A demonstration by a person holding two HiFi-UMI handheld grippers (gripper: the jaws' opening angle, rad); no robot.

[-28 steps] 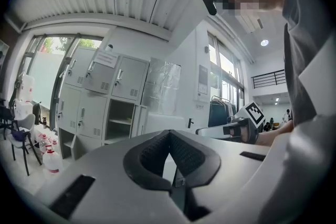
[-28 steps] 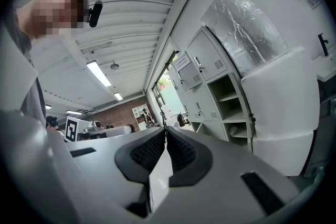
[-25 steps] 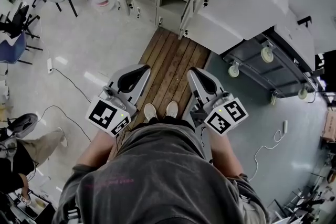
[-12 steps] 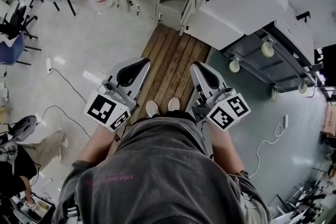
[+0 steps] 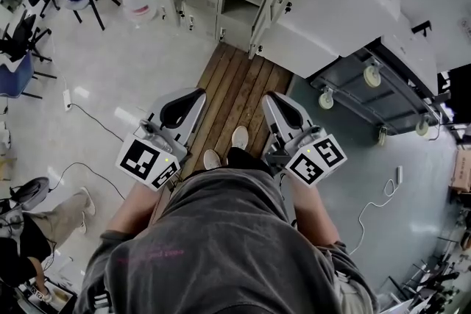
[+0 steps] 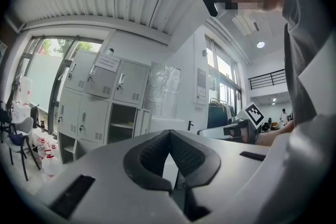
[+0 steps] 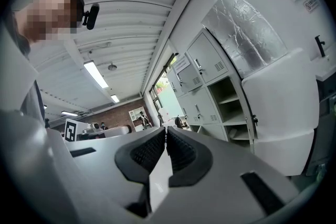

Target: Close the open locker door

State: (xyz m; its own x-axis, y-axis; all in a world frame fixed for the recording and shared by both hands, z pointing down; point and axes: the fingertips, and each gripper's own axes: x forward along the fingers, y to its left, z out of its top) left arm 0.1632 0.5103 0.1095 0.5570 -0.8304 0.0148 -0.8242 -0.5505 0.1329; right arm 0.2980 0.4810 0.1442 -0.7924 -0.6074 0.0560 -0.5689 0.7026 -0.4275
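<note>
Holding nothing — left gripper [image 6: 169,132] jaws together | right gripper [image 7: 166,130] jaws together — locker door [image 5: 277,0] open

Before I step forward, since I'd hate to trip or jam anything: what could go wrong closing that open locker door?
The open locker door stands close to the white-covered cart, leaving little room behind it. Left gripper and right gripper are shut; closed tips could slip on it. Stepping off the wooden boards could trip you.

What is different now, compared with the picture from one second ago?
The person's right shoe has stepped forward on the wooden boards, toward the open locker door. The left gripper and right gripper stayed shut and empty; the door is still open.
</note>
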